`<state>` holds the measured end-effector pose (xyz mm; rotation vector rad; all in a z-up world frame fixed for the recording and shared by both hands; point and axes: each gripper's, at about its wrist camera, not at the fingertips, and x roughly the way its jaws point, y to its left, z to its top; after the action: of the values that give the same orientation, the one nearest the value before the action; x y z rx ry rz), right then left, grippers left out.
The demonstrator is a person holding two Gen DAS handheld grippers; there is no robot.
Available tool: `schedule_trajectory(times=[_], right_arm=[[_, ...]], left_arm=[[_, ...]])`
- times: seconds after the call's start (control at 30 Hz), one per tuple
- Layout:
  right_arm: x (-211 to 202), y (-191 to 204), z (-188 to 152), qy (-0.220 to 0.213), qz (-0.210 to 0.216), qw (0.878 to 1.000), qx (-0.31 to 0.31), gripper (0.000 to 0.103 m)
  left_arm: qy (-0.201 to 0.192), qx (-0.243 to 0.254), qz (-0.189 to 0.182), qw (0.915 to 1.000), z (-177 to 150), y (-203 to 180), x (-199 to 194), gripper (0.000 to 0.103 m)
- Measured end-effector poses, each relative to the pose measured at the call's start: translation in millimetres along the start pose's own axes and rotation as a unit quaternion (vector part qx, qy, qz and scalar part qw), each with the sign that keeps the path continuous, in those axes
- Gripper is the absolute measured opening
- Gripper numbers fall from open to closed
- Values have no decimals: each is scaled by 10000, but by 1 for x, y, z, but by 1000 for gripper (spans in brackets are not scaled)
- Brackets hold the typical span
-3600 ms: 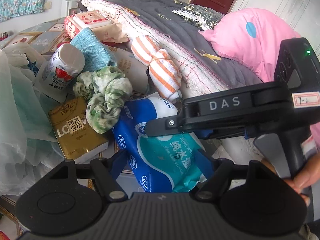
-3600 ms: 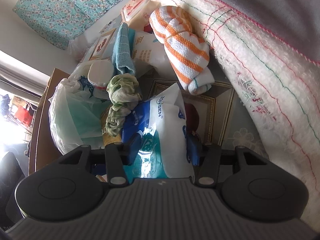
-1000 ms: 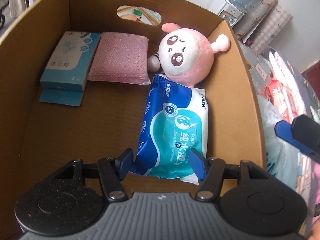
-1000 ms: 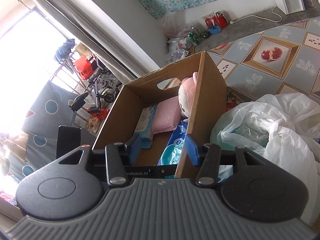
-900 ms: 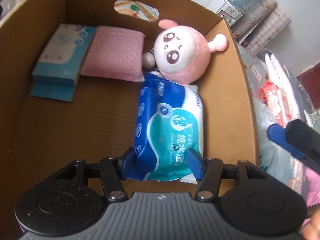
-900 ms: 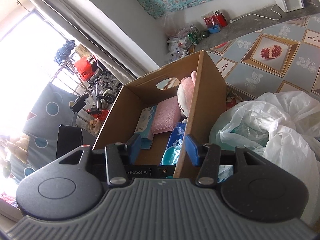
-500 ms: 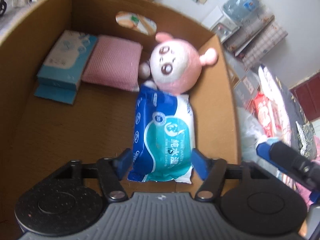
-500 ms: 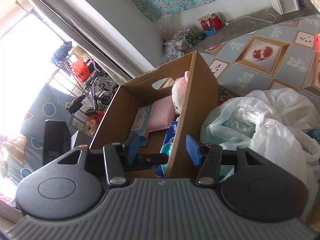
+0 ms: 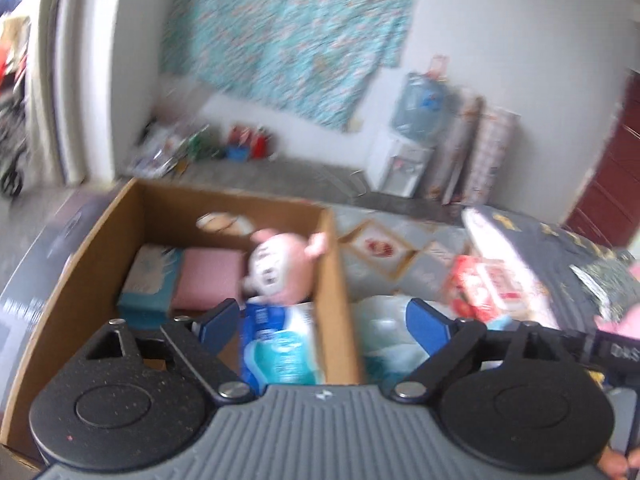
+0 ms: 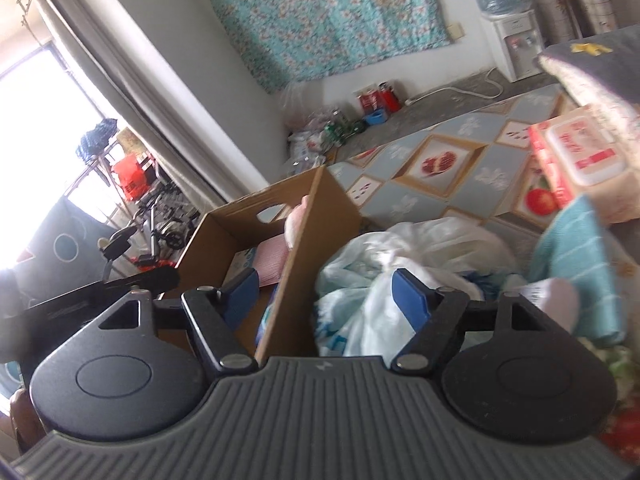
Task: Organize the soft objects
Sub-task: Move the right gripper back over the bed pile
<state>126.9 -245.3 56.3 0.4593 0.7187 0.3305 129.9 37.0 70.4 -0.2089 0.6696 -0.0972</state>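
The cardboard box (image 9: 332,264) holds a blue wet-wipe pack (image 9: 280,348), a pink plush toy (image 9: 280,264), a pink pad (image 9: 208,280) and a light blue packet (image 9: 148,276). My left gripper (image 9: 324,320) is open and empty, raised above the box's right wall. My right gripper (image 10: 320,292) is open and empty, above the same box (image 10: 312,216) wall and a white plastic bag (image 10: 400,248). A teal cloth (image 10: 576,256) and a red-and-white wipe pack (image 10: 580,156) lie to the right.
A grey quilt (image 9: 560,264) lies at right. A water dispenser (image 10: 508,20) stands by the far wall. The patterned mat (image 10: 448,160) spreads behind the box. The left view is motion-blurred.
My left gripper let go of the blue wipe pack, opened wide and pulled up and back from the box. My right gripper opened wider and swung right.
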Motion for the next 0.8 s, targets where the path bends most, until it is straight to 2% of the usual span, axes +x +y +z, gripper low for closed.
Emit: schedule_trajectory(times=[0.27,0.5,0.67,0.8], right_arm=[[-56,-39,-4,-316,-579,9978,68,76],[-86,-72,1,-288,-1026,9943,-49,76],[-87,-100,12,7,-1325,9911,-133,76],[-74,-122,21,215,-1395,9899,-97,76]], left_arm=[[-90,923,-784,9926,-26,-93,-2,94],[-79,1266,-1332,9829,-57,-149,20,94],[9,1511,-1236,9808,-73,-175,44,93],[-17,1919,-1199,9741,-84,-193,61,91]])
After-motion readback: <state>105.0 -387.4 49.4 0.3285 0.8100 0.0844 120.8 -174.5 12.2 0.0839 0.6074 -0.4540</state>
